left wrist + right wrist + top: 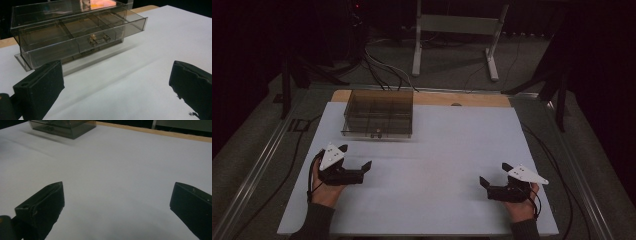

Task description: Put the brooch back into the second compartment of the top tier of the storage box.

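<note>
Left gripper (357, 159) resting near table edge, jaws spread, gripping nothing | right gripper (493, 175) likewise released, empty | smoked drawer box (378, 113) sitting at far left of white table (452, 150), drawer slightly pulled, handle (99, 40) untouched | work seemingly not yet starting.

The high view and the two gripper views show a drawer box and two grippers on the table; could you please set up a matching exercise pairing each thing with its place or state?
Things:
1. left gripper
2. right gripper
3. clear drawer box
4. drawer handle

Places or states:
A. far left of the white table, drawer pulled out a little
B. near right, jaws open
C. small metal piece on the drawer front
D. near left, jaws open, closest to the box

Pairs: 1-D, 2-B, 3-A, 4-C
</note>
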`<state>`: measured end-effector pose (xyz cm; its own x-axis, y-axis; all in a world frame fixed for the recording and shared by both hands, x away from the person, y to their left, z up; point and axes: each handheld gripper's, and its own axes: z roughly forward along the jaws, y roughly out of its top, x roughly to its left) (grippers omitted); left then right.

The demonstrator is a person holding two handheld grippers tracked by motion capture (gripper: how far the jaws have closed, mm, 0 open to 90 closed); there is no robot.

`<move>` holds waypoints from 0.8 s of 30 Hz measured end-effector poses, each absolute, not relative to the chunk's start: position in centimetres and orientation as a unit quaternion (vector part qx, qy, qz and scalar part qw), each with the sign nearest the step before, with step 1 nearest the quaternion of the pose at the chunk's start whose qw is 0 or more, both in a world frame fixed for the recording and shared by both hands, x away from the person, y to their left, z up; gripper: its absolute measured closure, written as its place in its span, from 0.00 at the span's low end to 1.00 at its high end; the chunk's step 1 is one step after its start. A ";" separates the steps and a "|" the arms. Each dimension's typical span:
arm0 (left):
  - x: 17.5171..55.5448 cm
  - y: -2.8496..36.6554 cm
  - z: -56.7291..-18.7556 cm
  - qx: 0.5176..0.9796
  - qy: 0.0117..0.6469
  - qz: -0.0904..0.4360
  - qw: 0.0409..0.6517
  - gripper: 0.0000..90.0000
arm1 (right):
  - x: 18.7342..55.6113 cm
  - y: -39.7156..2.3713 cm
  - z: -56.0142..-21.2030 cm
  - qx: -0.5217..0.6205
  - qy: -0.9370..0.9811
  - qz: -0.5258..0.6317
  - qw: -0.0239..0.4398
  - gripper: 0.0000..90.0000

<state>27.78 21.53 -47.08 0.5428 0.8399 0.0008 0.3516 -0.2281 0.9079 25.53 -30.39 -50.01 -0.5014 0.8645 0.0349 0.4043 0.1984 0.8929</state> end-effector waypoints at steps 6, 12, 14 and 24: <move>26.9 22.1 -47.8 0.734 0.407 0.263 0.476 0.00 | 25.3 -30.3 -49.9 0.427 0.731 0.470 0.250 0.00; 26.0 22.9 -48.6 0.721 0.415 0.266 0.487 0.00 | 25.2 -30.3 -49.8 0.422 0.726 0.480 0.252 0.00; 25.7 23.1 -48.8 0.717 0.418 0.265 0.490 0.00 | 25.1 -30.3 -49.8 0.422 0.726 0.481 0.252 0.00; 24.9 23.5 -49.3 0.700 0.425 0.266 0.509 0.00 | 24.9 -30.1 -49.7 0.415 0.727 0.485 0.253 0.00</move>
<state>24.93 23.48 -49.28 0.4975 0.8653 -0.0610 0.3240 -0.1201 0.9384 24.89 -30.08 -49.69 -0.5266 0.8494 0.0349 0.3584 0.1846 0.9151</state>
